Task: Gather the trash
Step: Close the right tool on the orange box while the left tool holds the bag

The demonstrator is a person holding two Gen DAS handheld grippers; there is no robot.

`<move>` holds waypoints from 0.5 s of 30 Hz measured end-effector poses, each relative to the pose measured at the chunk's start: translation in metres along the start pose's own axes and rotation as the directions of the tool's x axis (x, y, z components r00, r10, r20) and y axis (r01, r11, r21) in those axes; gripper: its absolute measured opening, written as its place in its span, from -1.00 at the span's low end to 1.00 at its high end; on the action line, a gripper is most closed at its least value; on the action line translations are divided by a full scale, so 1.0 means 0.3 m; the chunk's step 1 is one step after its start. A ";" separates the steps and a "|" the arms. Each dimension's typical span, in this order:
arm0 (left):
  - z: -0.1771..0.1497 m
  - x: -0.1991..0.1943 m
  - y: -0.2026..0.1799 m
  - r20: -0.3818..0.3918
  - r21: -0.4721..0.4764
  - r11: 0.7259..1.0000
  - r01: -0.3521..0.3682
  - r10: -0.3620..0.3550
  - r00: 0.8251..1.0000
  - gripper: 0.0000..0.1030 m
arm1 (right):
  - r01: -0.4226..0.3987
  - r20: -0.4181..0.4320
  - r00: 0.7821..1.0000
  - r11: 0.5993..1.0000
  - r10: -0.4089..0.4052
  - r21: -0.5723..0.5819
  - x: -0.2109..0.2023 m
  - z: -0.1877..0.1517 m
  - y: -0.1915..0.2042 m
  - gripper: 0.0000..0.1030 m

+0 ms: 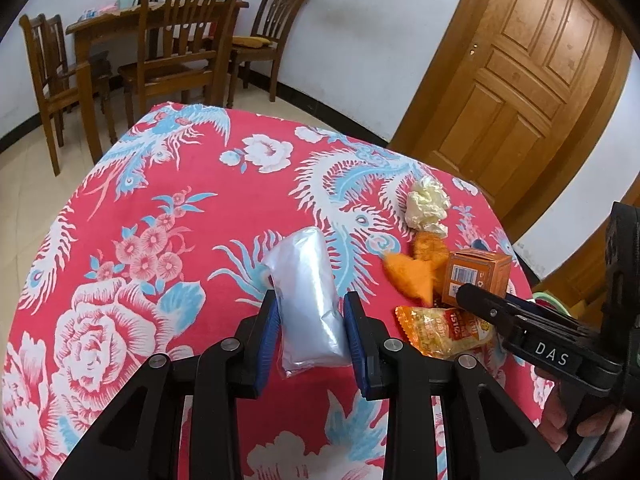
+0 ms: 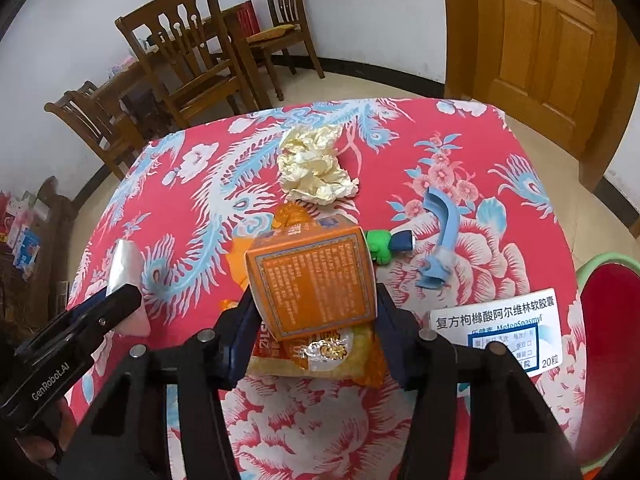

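Note:
My left gripper (image 1: 310, 312) is shut on a clear plastic bag (image 1: 306, 292), its blue pads pressing both sides, over the red flowered tablecloth (image 1: 200, 208). My right gripper (image 2: 316, 316) is shut on an orange carton (image 2: 314, 280), held above a yellow snack wrapper (image 2: 320, 360). In the left wrist view the carton (image 1: 476, 276), the snack wrapper (image 1: 436, 330), orange peel scraps (image 1: 412, 272) and a crumpled cream paper ball (image 1: 426, 204) lie at the right. The paper ball (image 2: 314, 168) sits beyond the carton in the right wrist view.
A blue plastic piece (image 2: 440, 240), a green toy (image 2: 380, 246) and a white medicine box (image 2: 500, 328) lie right of the carton. A red-and-green bin (image 2: 608, 340) stands at the table's right edge. Wooden chairs (image 1: 176, 40) and a door (image 1: 520, 64) stand behind.

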State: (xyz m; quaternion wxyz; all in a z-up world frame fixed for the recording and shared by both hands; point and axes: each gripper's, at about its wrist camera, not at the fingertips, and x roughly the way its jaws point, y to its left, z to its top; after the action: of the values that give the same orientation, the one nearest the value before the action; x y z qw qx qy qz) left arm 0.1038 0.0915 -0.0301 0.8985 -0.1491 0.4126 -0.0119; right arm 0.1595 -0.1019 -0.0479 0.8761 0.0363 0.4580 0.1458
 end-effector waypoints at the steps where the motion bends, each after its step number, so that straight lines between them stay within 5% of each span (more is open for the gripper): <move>1: 0.000 -0.003 -0.003 0.002 0.002 1.000 0.000 0.000 1.000 -0.36 | -0.003 0.006 1.000 1.000 0.003 0.000 -0.007 -0.002 0.001 0.08; 15: -0.007 -0.080 -0.085 0.027 0.049 0.998 0.046 -0.047 0.999 -0.47 | -0.045 0.112 0.993 0.997 0.038 0.062 -0.200 -0.035 -0.048 0.04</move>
State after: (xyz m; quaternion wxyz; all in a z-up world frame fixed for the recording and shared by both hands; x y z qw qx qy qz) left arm 0.0890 0.0701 -0.0066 0.9070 -0.1368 0.3961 -0.0408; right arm 0.1219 -0.1337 -0.0092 0.8953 0.0821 0.4123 0.1471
